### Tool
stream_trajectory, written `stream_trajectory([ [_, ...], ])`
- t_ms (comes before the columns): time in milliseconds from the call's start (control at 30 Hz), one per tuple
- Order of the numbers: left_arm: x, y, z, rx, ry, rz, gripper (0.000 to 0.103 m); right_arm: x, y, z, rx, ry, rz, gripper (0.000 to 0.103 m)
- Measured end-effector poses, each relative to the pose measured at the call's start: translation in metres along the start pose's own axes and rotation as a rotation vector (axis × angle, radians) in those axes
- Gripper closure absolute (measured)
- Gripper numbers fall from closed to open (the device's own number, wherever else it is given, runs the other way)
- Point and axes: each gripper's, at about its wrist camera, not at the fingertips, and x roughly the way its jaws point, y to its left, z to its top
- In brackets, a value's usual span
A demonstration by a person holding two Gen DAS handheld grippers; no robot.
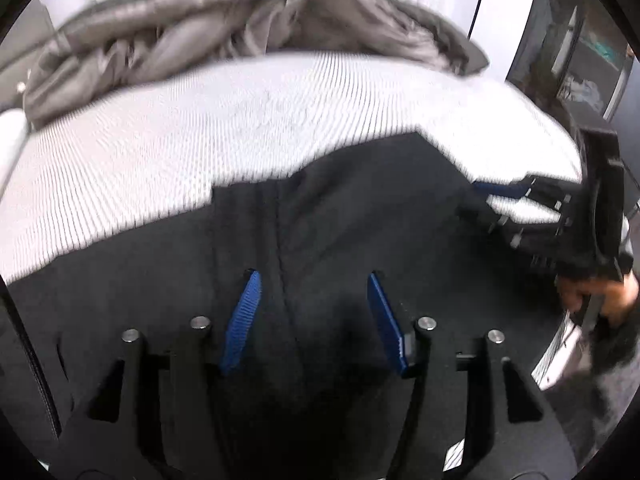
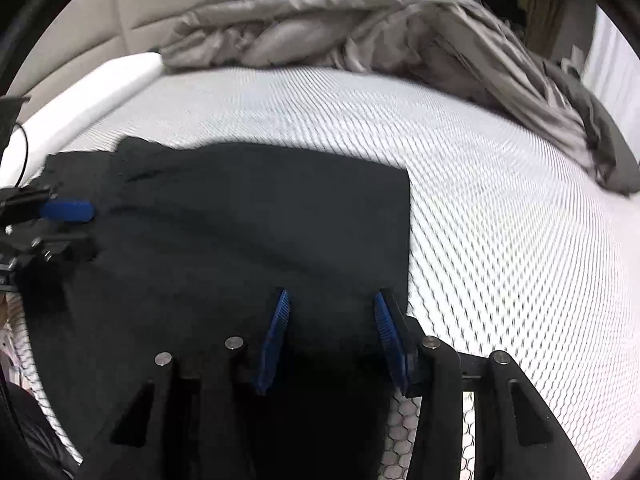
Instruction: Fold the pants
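Black pants (image 1: 360, 208) lie flat on a white textured mattress (image 1: 200, 128), with a centre seam running toward me. My left gripper (image 1: 313, 276) hovers over that seam; its blue pads stand apart and nothing is pinched. In the right wrist view the pants (image 2: 240, 220) end in a straight edge on the right. My right gripper (image 2: 332, 294) hangs open just inside that edge, over the cloth. The right gripper (image 1: 486, 204) also shows at the pants' far side, with a hand (image 1: 600, 292) holding it. The left gripper (image 2: 90, 230) appears at the left edge.
A rumpled grey duvet (image 2: 360, 20) is heaped along the far side of the mattress (image 2: 480, 200). A beige headboard (image 2: 120, 20) and a white bolster (image 2: 100, 92) lie at the far left. Bare mattress stretches right of the pants.
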Motion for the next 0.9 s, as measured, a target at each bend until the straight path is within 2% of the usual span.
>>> stream_trajectory([
  [67, 0.009, -0.007, 0.011, 0.001, -0.003, -0.013, 0.050, -0.003, 0.009, 0.013, 0.007, -0.028, 0.044, 0.057],
  [133, 0.028, -0.013, 0.019, 0.012, 0.017, 0.005, 0.050, 0.003, 0.018, 0.028, 0.035, -0.034, 0.107, 0.057],
  [167, 0.041, -0.013, 0.021, 0.020, 0.038, 0.025, 0.050, 0.013, 0.024, 0.036, 0.050, -0.023, 0.147, 0.057],
  [233, 0.063, -0.006, 0.021, 0.018, 0.085, 0.043, 0.054, 0.029, 0.035, 0.041, 0.047, 0.020, 0.167, 0.057],
  [300, 0.062, 0.009, 0.017, 0.004, 0.064, -0.027, 0.061, 0.041, 0.040, 0.041, 0.018, 0.058, 0.149, 0.058],
  [333, 0.059, 0.015, 0.016, -0.006, 0.061, -0.026, 0.062, 0.044, 0.036, 0.040, -0.011, 0.076, 0.121, 0.058],
  [400, 0.051, 0.029, 0.008, -0.031, 0.058, -0.001, 0.065, 0.041, 0.027, 0.036, -0.047, 0.080, 0.061, 0.059],
  [433, 0.047, 0.034, 0.005, -0.047, 0.059, 0.026, 0.057, 0.039, 0.021, 0.034, -0.052, 0.087, 0.009, 0.059],
  [467, 0.043, 0.039, 0.001, -0.071, 0.063, 0.053, 0.050, 0.036, 0.010, 0.031, -0.057, 0.092, -0.090, 0.058],
  [500, 0.039, 0.043, -0.001, -0.091, 0.063, 0.064, 0.047, 0.034, 0.000, 0.029, -0.035, 0.087, -0.107, 0.057],
  [600, 0.024, 0.047, 0.003, -0.088, 0.042, 0.148, 0.050, 0.021, -0.024, 0.028, 0.062, 0.065, -0.102, 0.057],
  [633, 0.019, 0.051, 0.007, -0.095, 0.014, 0.148, 0.050, 0.015, -0.026, 0.029, 0.079, 0.047, -0.088, 0.057],
  [767, 0.010, 0.037, 0.028, -0.122, -0.072, 0.063, 0.050, -0.002, -0.012, 0.046, 0.105, -0.056, 0.028, 0.057],
  [867, 0.032, 0.020, 0.042, -0.092, -0.048, 0.033, 0.050, 0.014, 0.009, 0.067, 0.102, -0.057, 0.101, 0.057],
  [900, 0.043, 0.020, 0.045, -0.096, -0.027, 0.031, 0.056, 0.024, 0.018, 0.072, 0.099, -0.043, 0.118, 0.057],
])
